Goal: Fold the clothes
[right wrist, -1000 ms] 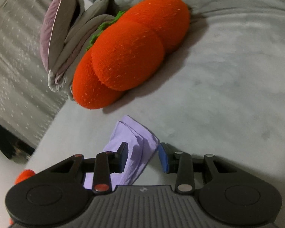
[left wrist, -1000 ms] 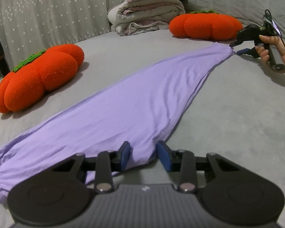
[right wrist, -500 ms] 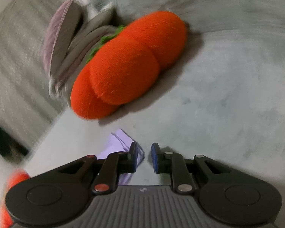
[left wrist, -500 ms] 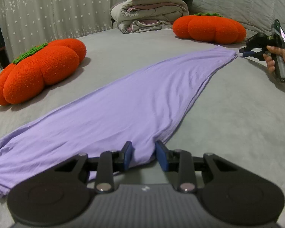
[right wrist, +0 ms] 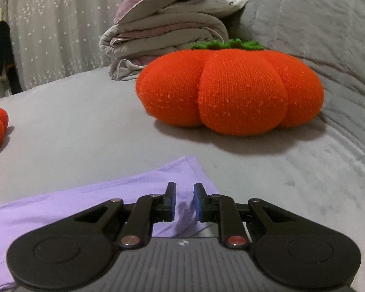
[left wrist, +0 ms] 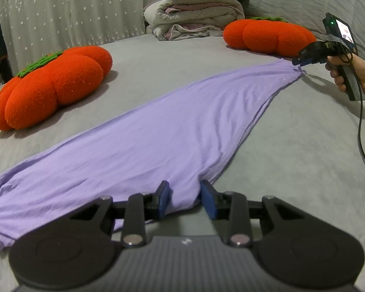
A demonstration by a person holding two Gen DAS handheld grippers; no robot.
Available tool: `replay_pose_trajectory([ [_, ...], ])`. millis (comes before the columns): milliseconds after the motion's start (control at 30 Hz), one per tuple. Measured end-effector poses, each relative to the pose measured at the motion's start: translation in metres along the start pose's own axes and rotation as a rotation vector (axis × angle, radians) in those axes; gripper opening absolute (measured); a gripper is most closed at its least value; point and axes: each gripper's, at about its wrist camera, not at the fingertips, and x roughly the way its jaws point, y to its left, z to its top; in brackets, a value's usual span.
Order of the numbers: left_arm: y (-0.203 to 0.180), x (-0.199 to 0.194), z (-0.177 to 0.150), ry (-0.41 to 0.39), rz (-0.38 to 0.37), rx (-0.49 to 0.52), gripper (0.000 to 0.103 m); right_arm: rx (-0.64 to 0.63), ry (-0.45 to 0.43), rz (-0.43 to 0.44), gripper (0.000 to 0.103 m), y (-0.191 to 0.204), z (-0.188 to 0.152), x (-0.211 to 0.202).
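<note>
Lilac garment spread in a long diagonal across the grey bed, between 2 orange pumpkin cushions, 1 at left, 1 at the far end. Left gripper narrowly parted, pads pressing a bunched fold at the garment's near edge. Right gripper, held by a hand, at the far tip, jaws just closed in to a slim gap; cloth between them, firm pinch impossible to confirm. Folded quilts stacked behind the far cushion.
</note>
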Motion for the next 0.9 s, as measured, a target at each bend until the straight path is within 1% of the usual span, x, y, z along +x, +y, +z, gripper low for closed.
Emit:
replay_pose_trajectory([
  [67,0.000,0.000,0.000,0.000,0.001,0.002,0.031,0.038,0.026,0.017,0.018,-0.007,-0.004,0.005],
  [100,0.000,0.000,0.000,0.000,0.001,0.001,0.031,0.071,0.026,0.031,0.018,-0.013,-0.006,0.005],
  [233,0.000,0.000,0.000,0.000,0.000,0.001,0.031,0.351,-0.071,0.205,0.018,-0.053,-0.016,-0.014],
  [267,0.000,0.000,-0.001,0.000,0.001,0.004,0.031,0.408,-0.089,0.231,0.018,-0.063,-0.018,-0.017],
  [300,0.000,0.000,-0.001,-0.001,0.002,0.007,0.031,0.413,-0.083,0.210,0.018,-0.067,-0.020,-0.017],
  [333,-0.001,0.000,-0.001,0.000,0.004,0.007,0.031,0.404,-0.076,0.184,0.018,-0.070,-0.021,-0.017],
  [433,0.000,0.000,-0.001,0.002,0.003,0.002,0.031,0.231,-0.034,0.067,0.018,-0.056,-0.023,-0.012],
  [500,0.000,0.000,0.000,0.002,0.002,0.001,0.031,0.176,-0.033,0.070,0.018,-0.046,-0.023,-0.013],
  [633,0.000,0.000,0.000,0.002,0.000,0.000,0.031,0.042,-0.029,0.021,0.018,-0.022,-0.019,-0.006],
  [667,0.000,0.000,0.000,0.002,0.000,0.000,0.031,-0.006,-0.026,0.002,0.016,-0.015,-0.018,-0.002],
  [800,0.000,0.000,0.000,0.004,-0.001,-0.001,0.031,-0.159,-0.018,-0.062,0.016,0.010,-0.016,0.006],
  [900,0.000,0.000,0.000,0.004,-0.001,-0.001,0.031,-0.155,-0.004,-0.083,0.016,0.013,-0.019,0.011],
])
